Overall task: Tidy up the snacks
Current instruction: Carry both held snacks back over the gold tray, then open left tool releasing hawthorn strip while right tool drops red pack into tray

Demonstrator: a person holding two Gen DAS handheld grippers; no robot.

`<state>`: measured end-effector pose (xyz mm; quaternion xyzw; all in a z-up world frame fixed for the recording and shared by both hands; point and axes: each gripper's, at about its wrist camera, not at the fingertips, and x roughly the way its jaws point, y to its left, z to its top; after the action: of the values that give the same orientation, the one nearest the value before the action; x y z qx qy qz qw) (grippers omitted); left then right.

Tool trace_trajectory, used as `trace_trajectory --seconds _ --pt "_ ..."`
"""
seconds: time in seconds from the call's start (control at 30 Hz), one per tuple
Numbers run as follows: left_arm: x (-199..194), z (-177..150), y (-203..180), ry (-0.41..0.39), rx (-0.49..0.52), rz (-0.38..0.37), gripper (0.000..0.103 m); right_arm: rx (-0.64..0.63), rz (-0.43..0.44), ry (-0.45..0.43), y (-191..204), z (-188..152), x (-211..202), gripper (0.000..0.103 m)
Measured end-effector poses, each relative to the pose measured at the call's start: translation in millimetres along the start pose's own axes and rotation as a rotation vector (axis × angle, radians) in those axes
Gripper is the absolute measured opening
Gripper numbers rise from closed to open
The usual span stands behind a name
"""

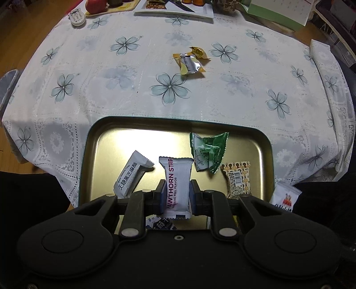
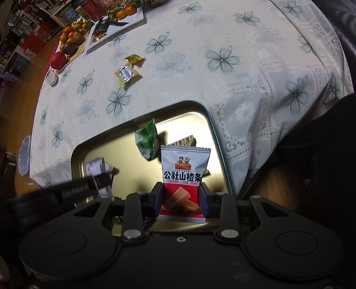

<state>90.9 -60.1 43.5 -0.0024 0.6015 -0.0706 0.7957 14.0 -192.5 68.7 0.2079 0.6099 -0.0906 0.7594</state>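
A gold metal tray (image 1: 93,142) sits at the table's near edge; it also shows in the right wrist view (image 2: 213,124). My left gripper (image 1: 177,195) is shut on a white Hawthorn Strip packet (image 1: 176,180), held above the tray. My right gripper (image 2: 181,196) is shut on a red-and-white hawthorn packet (image 2: 183,177) over the tray's right part. In the tray lie a white sesame crisp packet (image 1: 131,173), a green packet (image 1: 208,151) and a patterned candy (image 1: 238,180). A yellow-silver wrapper (image 1: 190,64) and a gold candy (image 1: 199,52) lie on the cloth beyond.
A floral white tablecloth (image 1: 124,73) covers the table. At the far edge stand a white plate (image 1: 200,11), an apple (image 1: 95,5), a small white tin (image 1: 76,16) and a green box (image 1: 278,11). Oranges and kiwis (image 2: 71,37) sit far left in the right wrist view.
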Motion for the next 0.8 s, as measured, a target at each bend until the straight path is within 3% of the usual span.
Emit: trace_trajectory --seconds 0.17,0.27,0.63,0.8 --pt "4 5 2 0.004 -0.015 0.013 0.028 -0.022 -0.005 0.006 7 -3 -1 0.035" --pt "1 5 5 -0.005 -0.023 0.014 0.035 -0.034 -0.001 0.002 12 -2 -3 0.035" --pt "1 -10 36 0.009 -0.104 0.023 0.035 -0.106 0.055 -0.028 29 -9 -12 0.036" --pt "1 -18 41 0.009 -0.114 0.026 0.035 -0.133 0.082 -0.056 37 -14 -21 0.045"
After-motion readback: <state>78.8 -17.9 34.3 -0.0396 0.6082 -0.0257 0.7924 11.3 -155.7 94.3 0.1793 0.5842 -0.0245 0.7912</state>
